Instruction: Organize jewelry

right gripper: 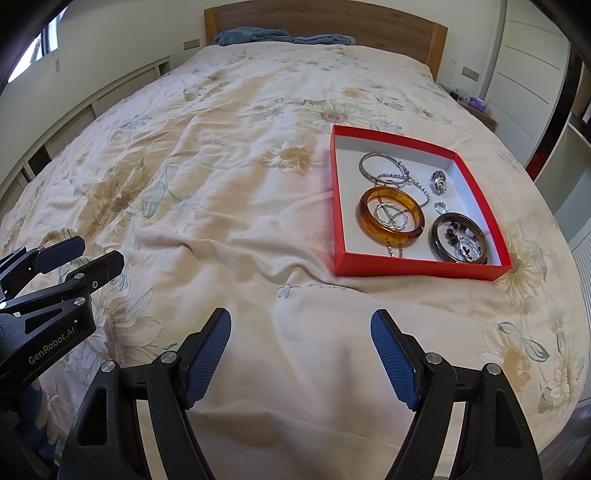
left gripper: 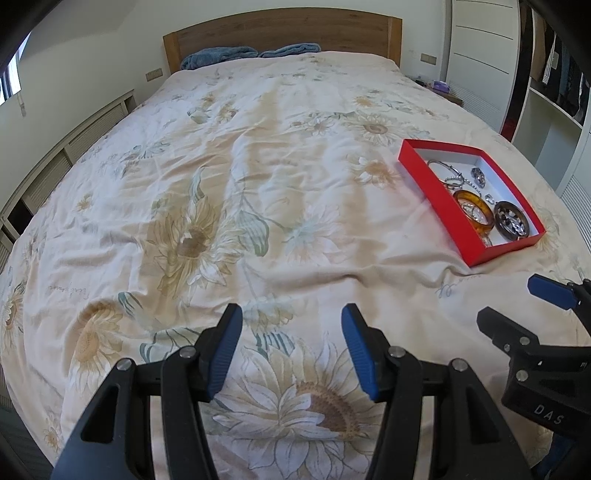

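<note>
A shallow red box (right gripper: 424, 266) with a white inside lies on the bed, right of centre; it also shows in the left wrist view (left gripper: 424, 177). In it lie an amber bangle (right gripper: 369, 221), a dark bangle (right gripper: 436, 236), a silver bangle (right gripper: 365, 168), silver chains (right gripper: 421, 186) and a small ring (right gripper: 439, 182). My right gripper (right gripper: 301, 352) is open and empty, low over the quilt in front of the box. My left gripper (left gripper: 291, 349) is open and empty, further left; it also shows in the right wrist view (right gripper: 92, 254).
The bed has a cream sunflower quilt (right gripper: 221, 184), a wooden headboard (right gripper: 332, 26) and blue folded blankets (right gripper: 255, 35). Slatted wall panels (left gripper: 55, 147) run along the left. White wardrobe doors and open shelves (left gripper: 546, 92) stand on the right.
</note>
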Tool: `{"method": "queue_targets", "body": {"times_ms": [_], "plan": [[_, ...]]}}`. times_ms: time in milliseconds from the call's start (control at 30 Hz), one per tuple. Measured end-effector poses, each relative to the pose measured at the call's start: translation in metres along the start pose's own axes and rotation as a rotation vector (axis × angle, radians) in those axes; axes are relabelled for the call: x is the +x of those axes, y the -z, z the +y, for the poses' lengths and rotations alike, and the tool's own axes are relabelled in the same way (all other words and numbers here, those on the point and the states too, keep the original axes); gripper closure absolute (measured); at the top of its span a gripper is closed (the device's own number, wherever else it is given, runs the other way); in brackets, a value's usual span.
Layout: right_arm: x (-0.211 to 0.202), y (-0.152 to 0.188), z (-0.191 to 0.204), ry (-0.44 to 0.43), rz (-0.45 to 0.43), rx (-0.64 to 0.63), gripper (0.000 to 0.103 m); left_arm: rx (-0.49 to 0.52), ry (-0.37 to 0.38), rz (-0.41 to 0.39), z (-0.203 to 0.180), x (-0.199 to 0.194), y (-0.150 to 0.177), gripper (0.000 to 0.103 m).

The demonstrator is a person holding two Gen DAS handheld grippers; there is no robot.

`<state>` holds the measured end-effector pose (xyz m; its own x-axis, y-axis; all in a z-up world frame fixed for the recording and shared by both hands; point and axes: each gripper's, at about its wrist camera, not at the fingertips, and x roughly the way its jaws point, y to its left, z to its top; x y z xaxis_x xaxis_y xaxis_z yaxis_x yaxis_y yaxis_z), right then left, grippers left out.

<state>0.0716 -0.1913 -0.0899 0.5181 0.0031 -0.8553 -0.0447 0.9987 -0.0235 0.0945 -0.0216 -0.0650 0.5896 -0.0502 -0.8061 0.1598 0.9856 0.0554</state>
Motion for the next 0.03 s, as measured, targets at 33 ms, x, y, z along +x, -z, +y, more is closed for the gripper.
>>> {"method": "queue_targets", "body": {"times_ms": [33], "plan": [[0.0000, 0.0000, -0.0001, 0.000, 0.000, 0.000, 0.026, 0.001, 0.000, 0.000, 0.0001, 0.0000, -0.0001, 0.049]]}}
